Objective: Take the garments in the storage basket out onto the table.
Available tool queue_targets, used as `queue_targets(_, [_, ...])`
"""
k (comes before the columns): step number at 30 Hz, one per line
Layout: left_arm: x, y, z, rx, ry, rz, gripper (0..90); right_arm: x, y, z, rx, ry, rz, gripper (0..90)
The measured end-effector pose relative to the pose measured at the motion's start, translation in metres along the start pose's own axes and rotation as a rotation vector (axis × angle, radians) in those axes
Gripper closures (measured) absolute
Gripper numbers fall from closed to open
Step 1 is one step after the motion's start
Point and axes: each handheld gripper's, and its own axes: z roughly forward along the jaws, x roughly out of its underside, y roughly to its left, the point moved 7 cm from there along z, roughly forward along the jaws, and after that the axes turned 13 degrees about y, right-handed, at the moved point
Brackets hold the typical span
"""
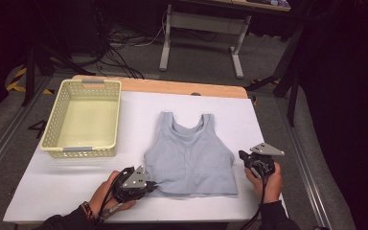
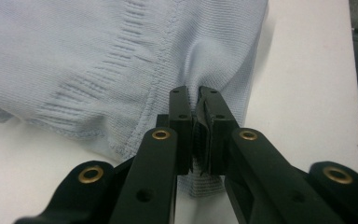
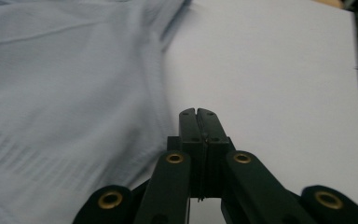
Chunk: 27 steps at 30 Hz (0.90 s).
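1. The high view is showing the whole layout: a pale blue tank top point(image 1: 190, 155) is lying flat near the middle of the white tabletop point(image 1: 52, 184), straps pointing to the far edge, hem toward the person.
2. The high view is also showing the left tool point(image 1: 149, 185) touching the garment's near left hem corner, with the left hand point(image 1: 106, 192) gripping its body. The right tool point(image 1: 242, 155) is sitting just beside the garment's right side edge, held by the right hand point(image 1: 267, 181).
3. The left gripper view is supplying detail the high view lacks: the left tool's jaws are pinching a raised fold of the ribbed hem between them, and the fabric is bunching above the jaw tips.
4. The right gripper view is showing the right tool's jaws pressed together with nothing between them, hovering over bare tabletop, the garment lying to their left in that view. This picture is slightly blurred.
5. A pale yellow perforated basket point(image 1: 57, 117) is standing at the far left of the tabletop, well apart from the garment. Its interior is holding nothing.
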Motion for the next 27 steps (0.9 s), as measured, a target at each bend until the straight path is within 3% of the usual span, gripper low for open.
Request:
queue_targets(2, [-0.001,0.0,0.001,0.002,-0.001,0.003,84.9,0.002,-0.003,-0.001,-0.066,-0.035,0.049,89.8])
queue_targets(3, [-0.001,0.0,0.0,0.0,0.004,0.003,84.9,0.004,-0.003,-0.001,-0.061,-0.04,0.046,88.9])
queue_targets(9, [0.0,-0.001,0.001,-0.037,0.017,0.053,85.5,0.002,0.009,-0.004,-0.092,-0.082,0.014,83.6])
queue_targets(12, [0.002,0.0,0.001,-0.028,0.011,0.057,85.7,0.001,0.021,-0.004,-0.105,-0.096,-0.03,81.6])
queue_targets(14, [0.003,0.002,0.001,-0.014,0.005,0.05,85.8,0.001,0.027,0.0,-0.097,-0.073,-0.057,77.6])
queue_targets(16, [0.005,0.002,0.0,-0.01,0.012,0.044,85.9,0.002,0.029,0.007,-0.1,-0.049,-0.058,67.8])
queue_targets(18, [0.005,0.003,-0.001,-0.022,0.02,0.056,86.0,0.001,0.024,0.013,-0.07,-0.029,-0.048,62.0])
queue_targets(21, [0.007,0.005,-0.003,-0.017,0.015,0.049,86.1,0.003,0.017,0.02,-0.113,0.002,-0.049,58.4])
queue_targets(23, [0.009,0.007,-0.004,-0.008,0.015,0.041,86.2,0.008,0.019,0.026,-0.168,0.05,-0.061,59.2])
queue_targets(24, [0.009,0.008,-0.004,0.001,0.014,0.038,86.2,0.01,0.02,0.028,-0.172,0.065,-0.072,60.6])
queue_targets(27, [0.008,0.009,-0.003,0.011,0.024,0.034,86.3,0.01,0.021,0.027,-0.154,0.054,-0.092,76.2])
